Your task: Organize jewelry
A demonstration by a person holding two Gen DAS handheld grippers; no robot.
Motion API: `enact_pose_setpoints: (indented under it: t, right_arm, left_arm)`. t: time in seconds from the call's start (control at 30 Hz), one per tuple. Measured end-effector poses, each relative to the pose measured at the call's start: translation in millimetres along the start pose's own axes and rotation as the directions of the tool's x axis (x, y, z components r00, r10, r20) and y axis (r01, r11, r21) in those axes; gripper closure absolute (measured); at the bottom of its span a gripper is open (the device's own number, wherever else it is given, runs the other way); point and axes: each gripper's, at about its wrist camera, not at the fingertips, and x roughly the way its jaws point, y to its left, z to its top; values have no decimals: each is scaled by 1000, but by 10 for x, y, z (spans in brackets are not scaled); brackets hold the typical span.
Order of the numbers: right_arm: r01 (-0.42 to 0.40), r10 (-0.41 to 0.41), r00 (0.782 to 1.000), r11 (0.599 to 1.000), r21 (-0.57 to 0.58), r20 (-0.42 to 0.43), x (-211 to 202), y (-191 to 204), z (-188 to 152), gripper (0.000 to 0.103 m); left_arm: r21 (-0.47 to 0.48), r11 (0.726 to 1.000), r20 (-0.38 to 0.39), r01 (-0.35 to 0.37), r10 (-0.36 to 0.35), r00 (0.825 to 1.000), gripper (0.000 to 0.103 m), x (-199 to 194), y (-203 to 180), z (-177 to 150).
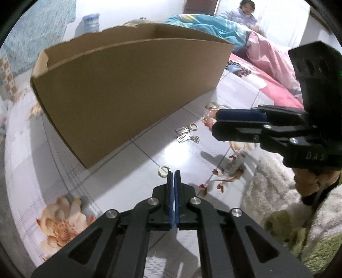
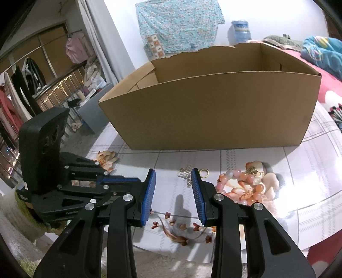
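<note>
An open cardboard box [image 1: 128, 89] stands on the round flowered table; it also shows in the right wrist view [image 2: 213, 111]. Small silver earrings [image 1: 183, 133] and a gold ring piece [image 1: 193, 126] lie beside it. A gold ring [image 1: 163, 171] lies just left of my left gripper [image 1: 173, 173], which is shut and empty. My right gripper [image 2: 173, 174] is open above the table, with the silver earrings [image 2: 186, 172] and a gold hoop [image 2: 204, 172] just beyond its tips. A pink bead bracelet [image 2: 241, 181] with a gold charm [image 2: 253, 171] lies to its right.
The table [image 2: 299, 181] has a glossy floral cover. A bed with pink and blue blankets [image 1: 267, 55] and a person [image 1: 245, 10] lie behind. A fluffy sleeve [image 1: 288, 203] is at right. A clothes rack [image 2: 32, 74] stands at left.
</note>
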Motion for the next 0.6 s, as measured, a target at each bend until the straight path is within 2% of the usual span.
enact_pose_setpoints:
  t: [0.2, 0.3, 0.6]
  right_arm:
    - [0, 0, 1000, 1000, 2, -1, -9, -23, -14, 70]
    - [-1, 1, 1000, 1000, 6, 2, -20, -42, -13, 70]
    - [-4, 4, 1000, 1000, 10, 4, -19, -60, -10, 69]
  left_arm:
    - [96, 994, -19, -59, 61, 998, 90, 116, -88, 63]
    - [88, 994, -28, -71, 74, 997, 86, 149, -79, 95]
    - [64, 987, -44, -145, 148, 988, 87, 176, -123, 118]
